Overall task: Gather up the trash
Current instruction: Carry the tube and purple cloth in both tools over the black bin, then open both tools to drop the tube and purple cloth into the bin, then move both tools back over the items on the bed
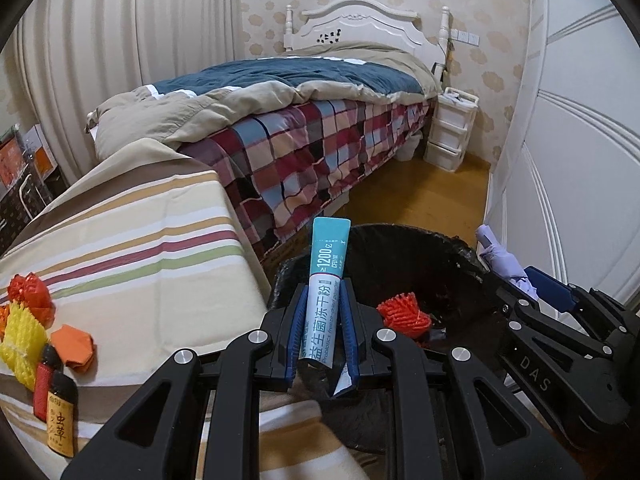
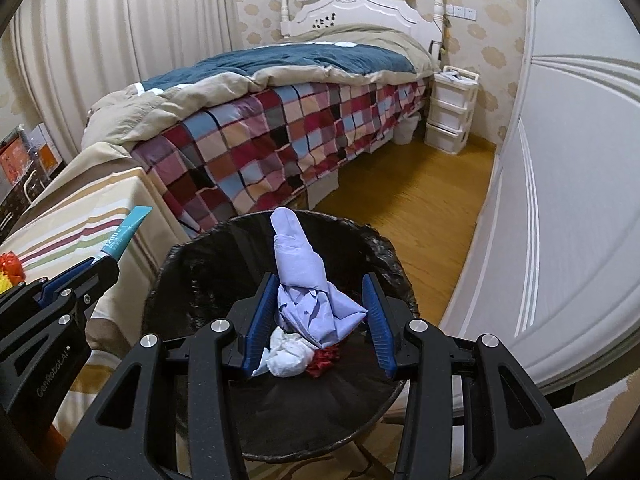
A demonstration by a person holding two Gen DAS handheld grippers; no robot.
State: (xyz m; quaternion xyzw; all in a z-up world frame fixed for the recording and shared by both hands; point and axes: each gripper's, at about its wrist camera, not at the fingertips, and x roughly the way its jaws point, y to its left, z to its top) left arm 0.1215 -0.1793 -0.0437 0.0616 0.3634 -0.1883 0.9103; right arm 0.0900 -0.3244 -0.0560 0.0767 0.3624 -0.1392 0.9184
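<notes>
Bedroom with a white-headboard bed under a checked quilt (image 1: pixel 304 152), wood floor, and a low surface draped in striped beige cloth (image 1: pixel 160 240). A bin lined with a black plastic bag (image 2: pixel 224 248) stands beside that surface, directly below and ahead of both tools.

The left gripper (image 1: pixel 320 320) is closed tight on a teal-and-white powder sachet (image 1: pixel 326 280), held upright with its tip just over the bin's near rim. To its right, the right gripper (image 2: pixel 316 312), partly open, carries a crumpled lilac paper wrapper (image 2: pixel 308 284) between its pads; the left pad presses the paper, but contact at the right pad cannot be confirmed. The wrapper hangs above the bin mouth.

Already inside the bin: a red foam fruit net (image 1: pixel 404 314) and a white crumpled tissue (image 2: pixel 288 354).

Remaining on the cloth, left of the left gripper: a yellow foam net (image 1: pixel 22 344), another red net (image 1: pixel 32 292), an orange scrap (image 1: pixel 78 346), and a small dark bottle (image 1: pixel 62 412). Judged progress: partway; two pieces are poised for release, several await collection.
</notes>
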